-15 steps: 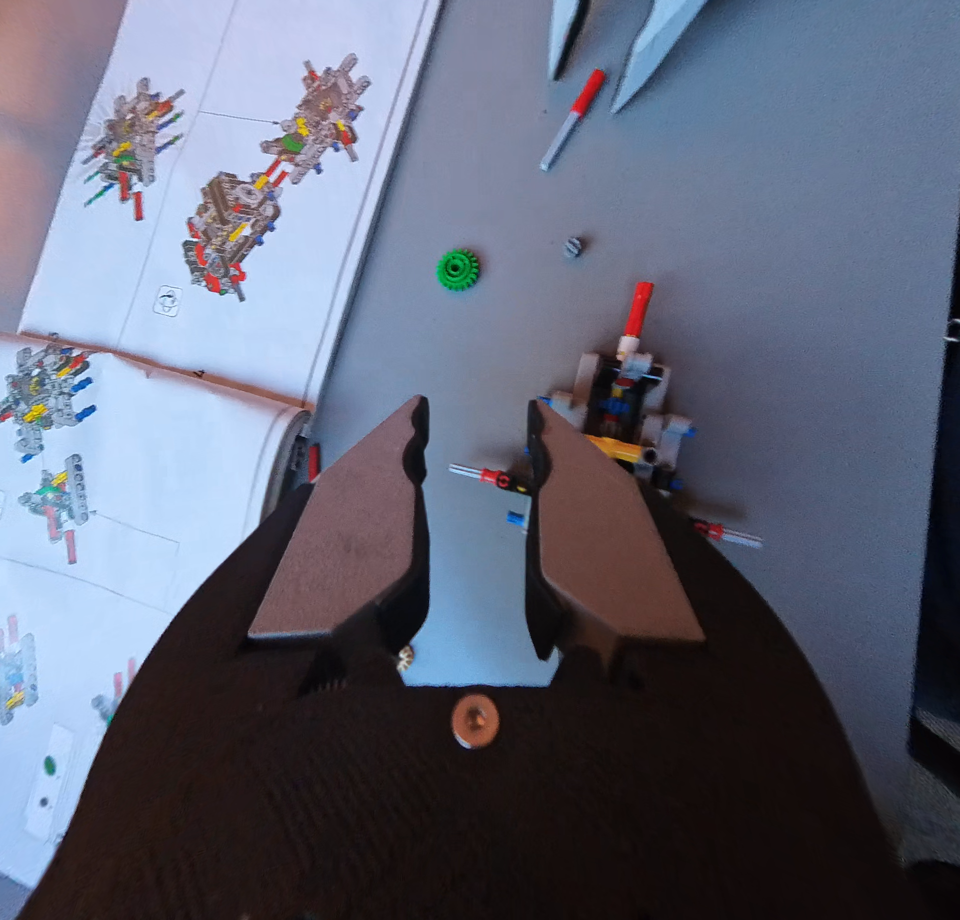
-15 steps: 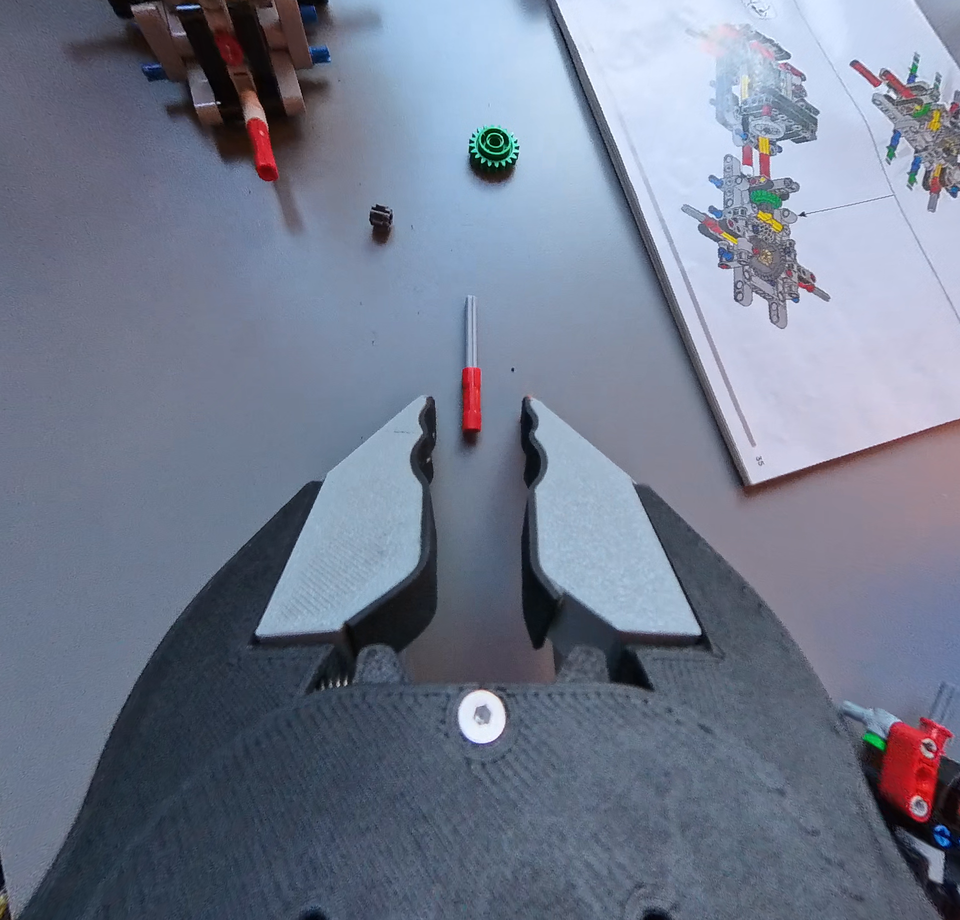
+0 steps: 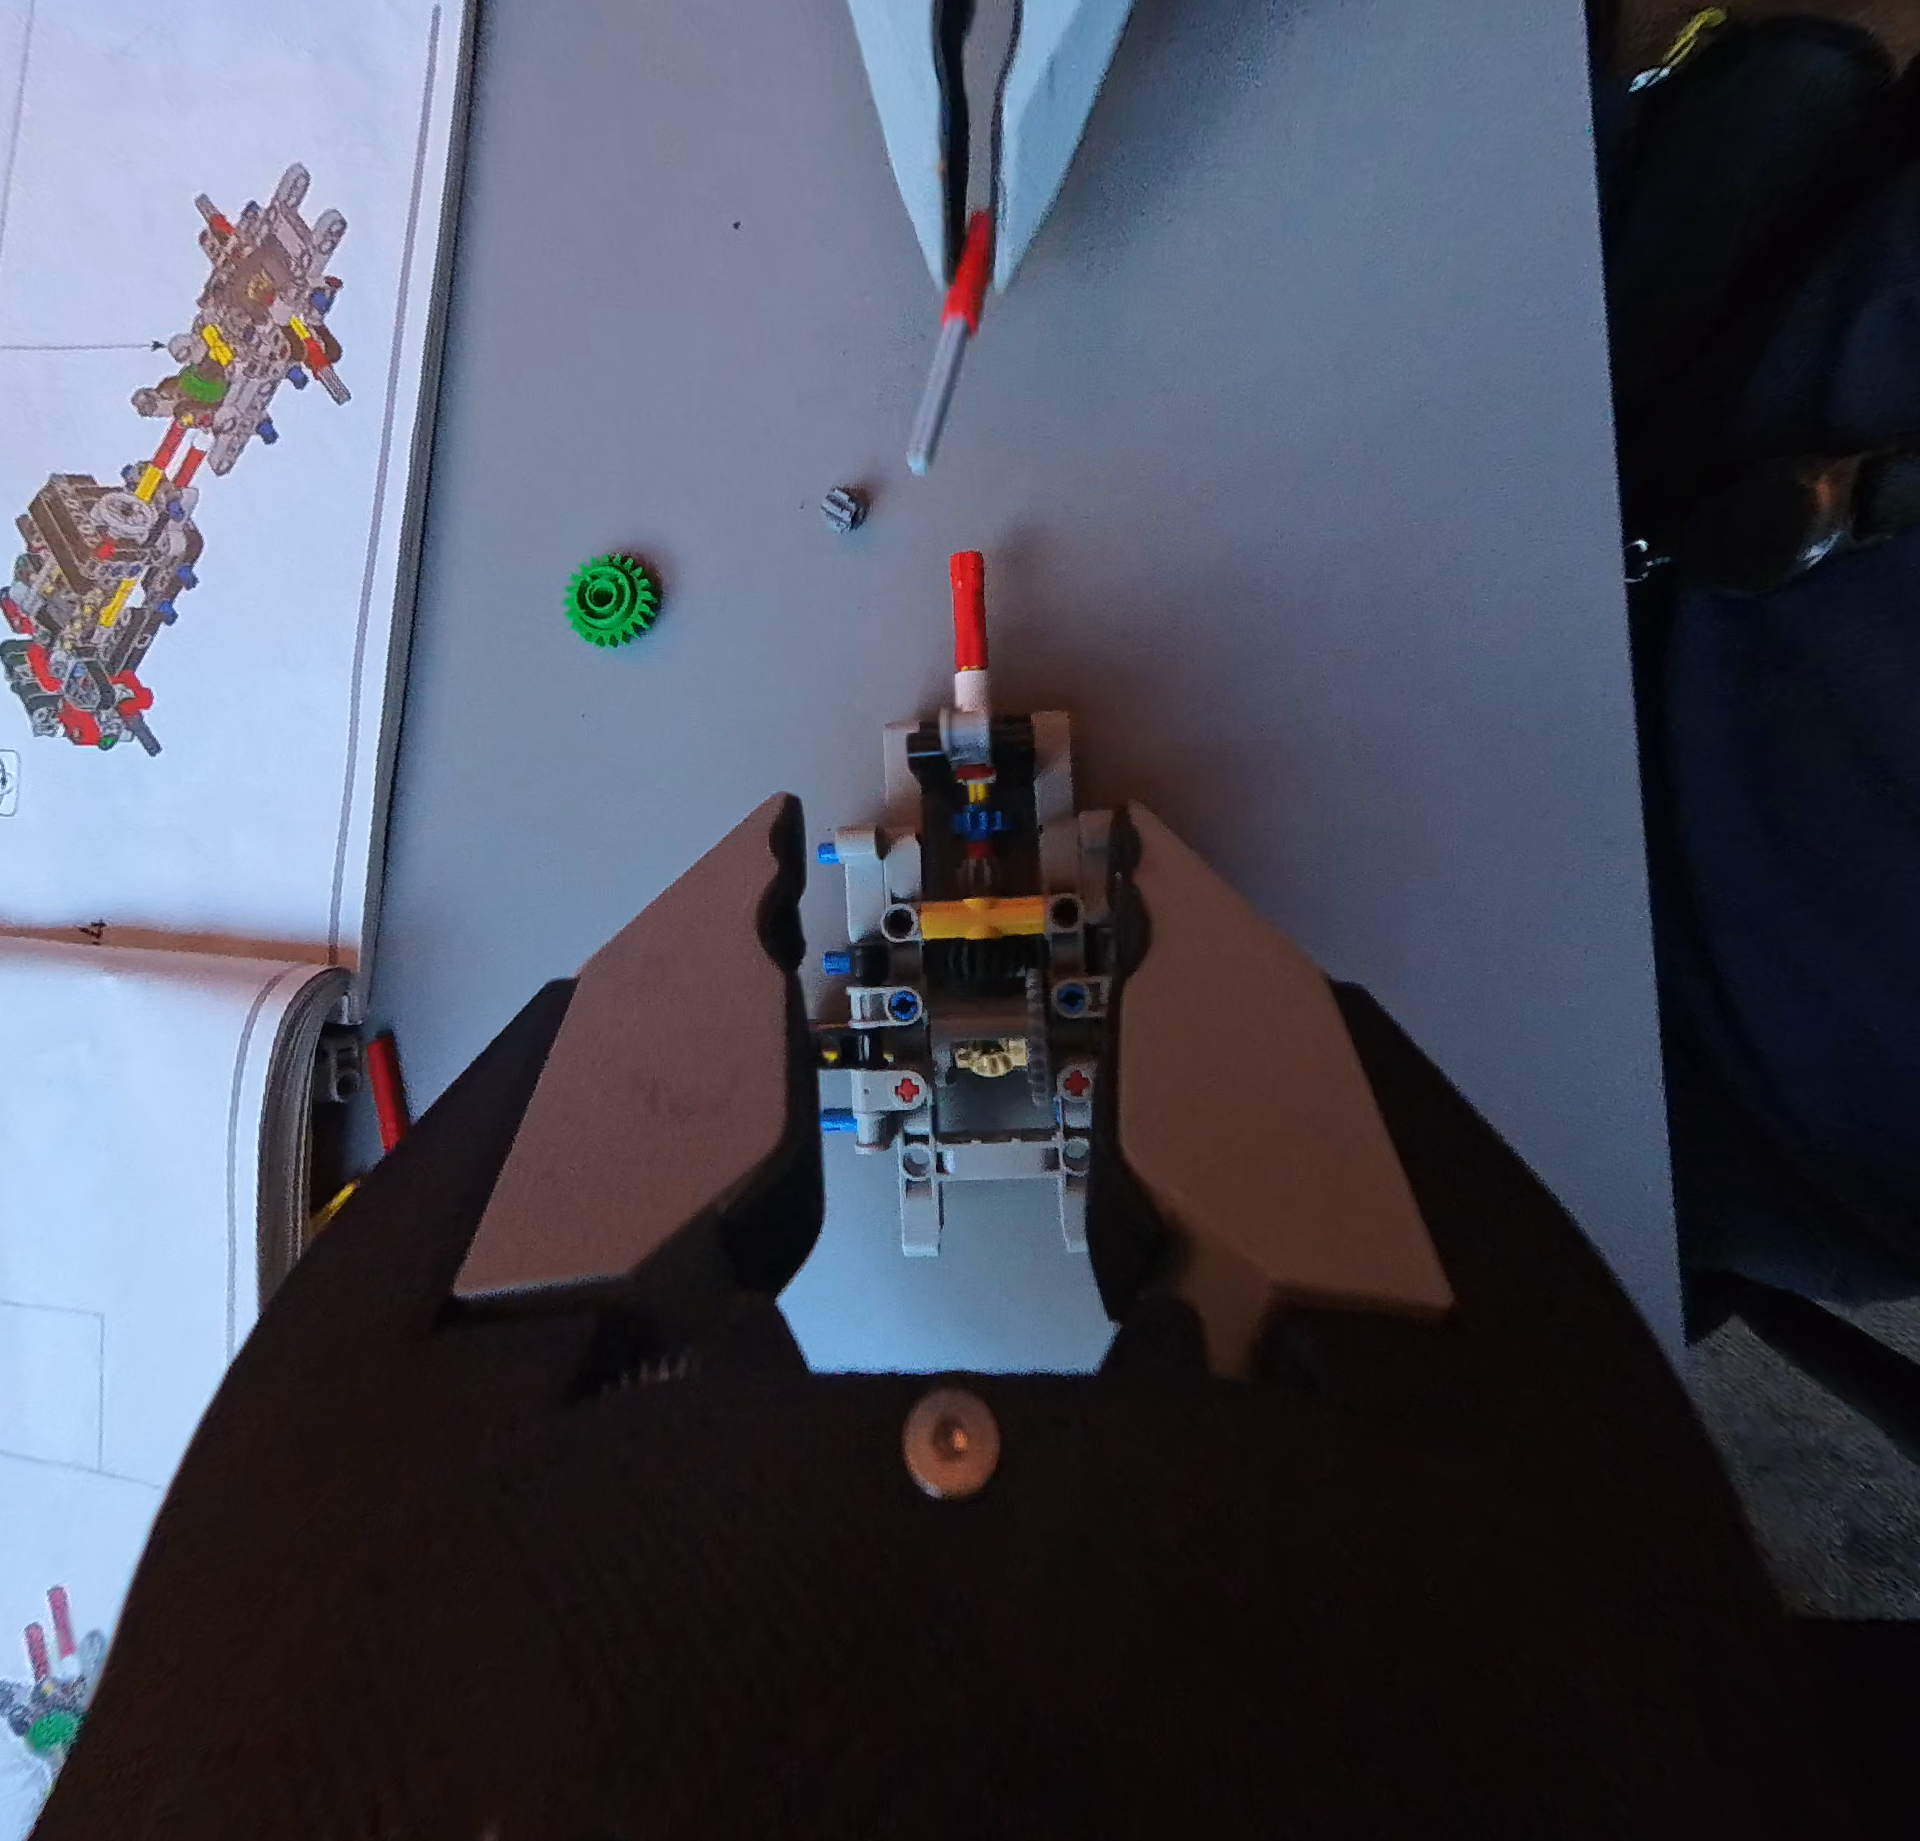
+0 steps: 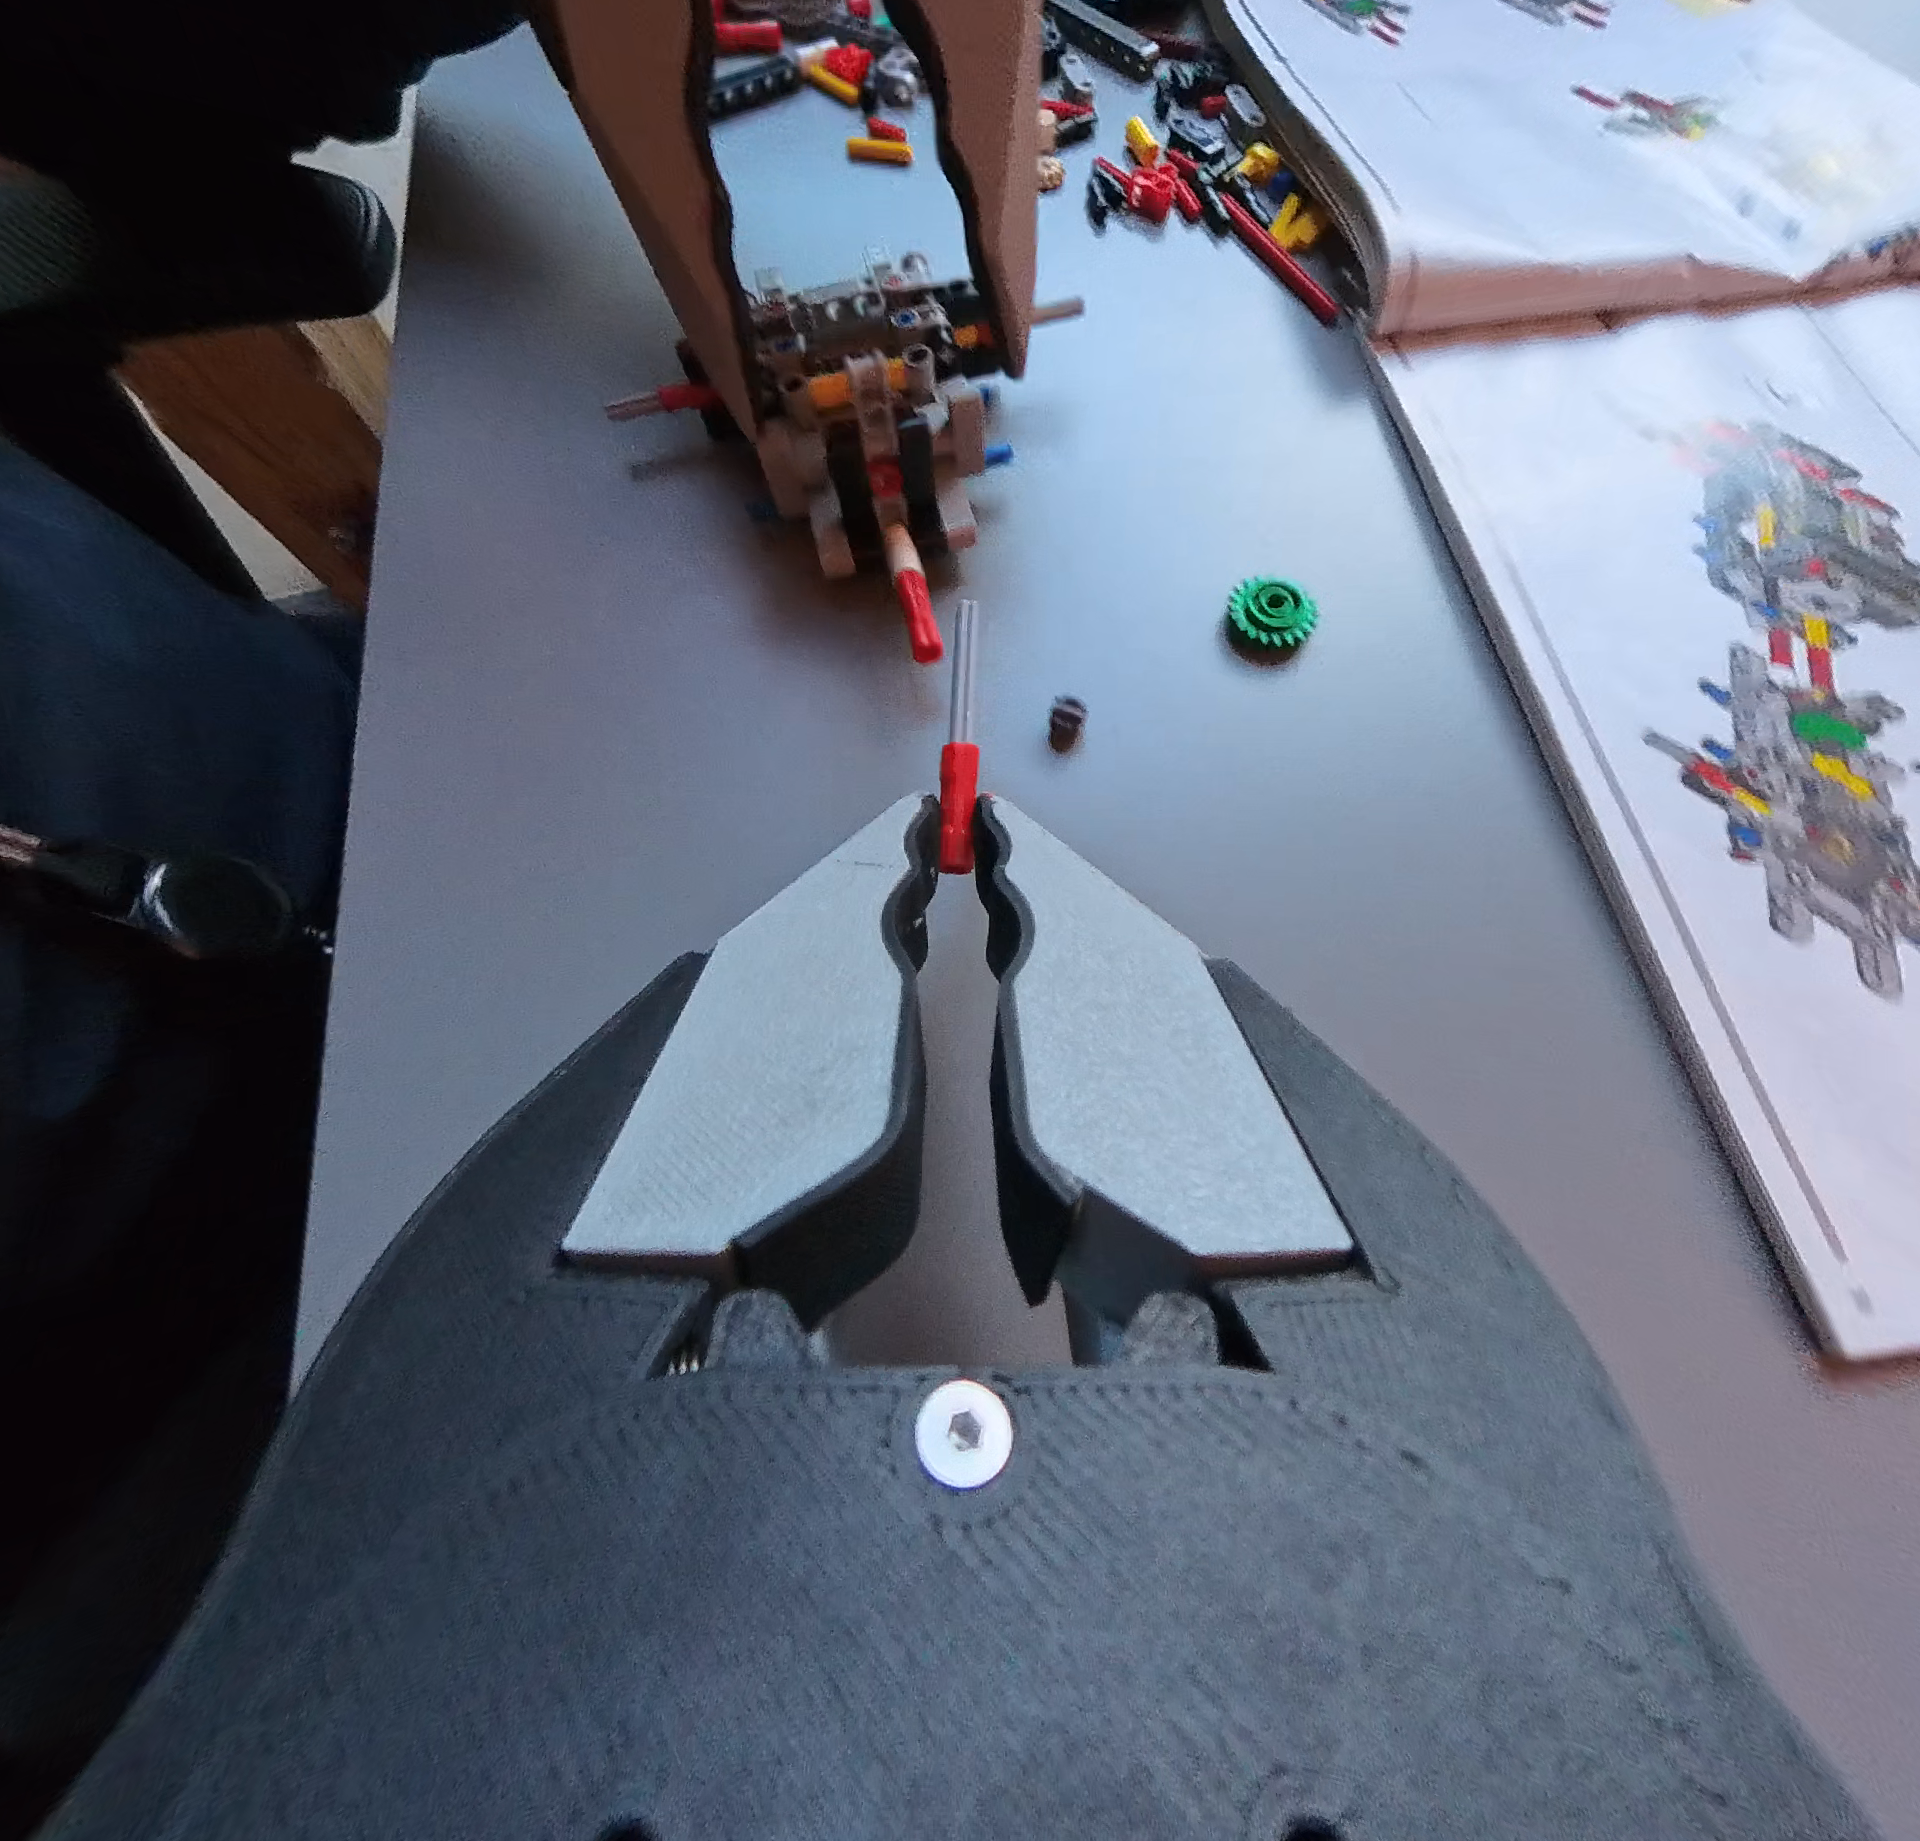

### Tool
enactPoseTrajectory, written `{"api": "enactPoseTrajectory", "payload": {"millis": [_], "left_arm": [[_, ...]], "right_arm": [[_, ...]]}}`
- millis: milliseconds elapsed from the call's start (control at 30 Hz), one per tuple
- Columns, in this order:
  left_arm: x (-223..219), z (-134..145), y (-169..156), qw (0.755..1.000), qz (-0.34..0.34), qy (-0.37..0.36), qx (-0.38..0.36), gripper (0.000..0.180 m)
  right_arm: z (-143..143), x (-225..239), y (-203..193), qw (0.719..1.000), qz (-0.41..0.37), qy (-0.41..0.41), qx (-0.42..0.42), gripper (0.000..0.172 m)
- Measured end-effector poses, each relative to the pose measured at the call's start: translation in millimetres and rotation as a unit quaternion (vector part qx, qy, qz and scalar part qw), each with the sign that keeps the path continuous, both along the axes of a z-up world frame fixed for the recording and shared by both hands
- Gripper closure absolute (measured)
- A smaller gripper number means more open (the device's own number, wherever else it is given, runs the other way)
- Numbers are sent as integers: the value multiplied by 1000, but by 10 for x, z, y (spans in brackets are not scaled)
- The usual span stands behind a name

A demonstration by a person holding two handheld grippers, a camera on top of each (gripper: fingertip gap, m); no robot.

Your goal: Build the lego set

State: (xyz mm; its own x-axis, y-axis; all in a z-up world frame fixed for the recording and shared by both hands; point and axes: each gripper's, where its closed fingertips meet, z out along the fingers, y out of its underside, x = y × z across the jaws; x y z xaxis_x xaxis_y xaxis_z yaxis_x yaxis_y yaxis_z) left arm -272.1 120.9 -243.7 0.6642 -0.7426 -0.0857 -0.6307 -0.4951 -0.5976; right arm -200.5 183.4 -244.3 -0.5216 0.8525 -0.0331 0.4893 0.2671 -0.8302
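My left gripper (image 3: 958,825) has brown fingers and is open. It straddles a small grey, black and yellow brick assembly (image 3: 977,960) that stands on the grey table (image 3: 1351,544). The right finger (image 3: 1195,960) is against the assembly's side and the left finger stands a little off it. The right wrist view also shows this gripper (image 4: 878,378) over the assembly (image 4: 883,461). My right gripper (image 4: 954,809) has grey fingers and is shut on the red sleeve of a thin grey axle (image 4: 961,690). The axle points at the assembly's red-tipped rod (image 4: 916,612). The left wrist view shows the same grasp (image 3: 971,274).
A green gear (image 3: 611,598) and a small dark piece (image 3: 844,508) lie on the table between the grippers. An open instruction booklet (image 3: 208,441) lies along one side. Loose bricks (image 4: 1143,160) are piled behind the assembly. The table edge (image 3: 1621,752) and a person's legs are opposite. My hands' fingertips stand some 11 centimetres from each other. The small dark piece (image 3: 844,508) lies around 5 centimetres away from my right fingertips. Seen from the right wrist view (image 4: 1069,720) as well.
My left gripper opened wider and moved over the assembly, which now stands between its fingers. My right gripper closed on the axle's red sleeve and moved nearer the assembly.
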Motion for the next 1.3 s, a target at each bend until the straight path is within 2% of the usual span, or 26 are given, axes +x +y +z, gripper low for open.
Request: {"api": "enactPoseTrajectory", "payload": {"millis": [167,400,533,633,833,1033,1200,1300], "left_arm": [[-2,55,-7,1000,4,-11,12,133],[284,394,74,997,-11,-16,76,167],[415,298,87,996,-25,43,78,166],[471,247,120,994,-29,65,84,180],[594,307,105,996,-25,20,81,175],[611,228,83,997,-15,25,76,180],[690,177,-8,999,-9,-15,48,180],[745,234,-68,997,-3,-60,43,180]], "right_arm": [[40,-134,-306,999,23,28,9,168],[201,-150,-436,997,33,76,1,168],[324,-131,-450,995,29,95,-19,168],[369,-92,-459,995,32,96,-19,168],[345,-82,-489,994,19,98,42,168],[257,-91,-518,995,14,80,66,168],[195,-41,-621,992,38,66,103,168],[259,23,-669,984,54,91,143,168]]}}
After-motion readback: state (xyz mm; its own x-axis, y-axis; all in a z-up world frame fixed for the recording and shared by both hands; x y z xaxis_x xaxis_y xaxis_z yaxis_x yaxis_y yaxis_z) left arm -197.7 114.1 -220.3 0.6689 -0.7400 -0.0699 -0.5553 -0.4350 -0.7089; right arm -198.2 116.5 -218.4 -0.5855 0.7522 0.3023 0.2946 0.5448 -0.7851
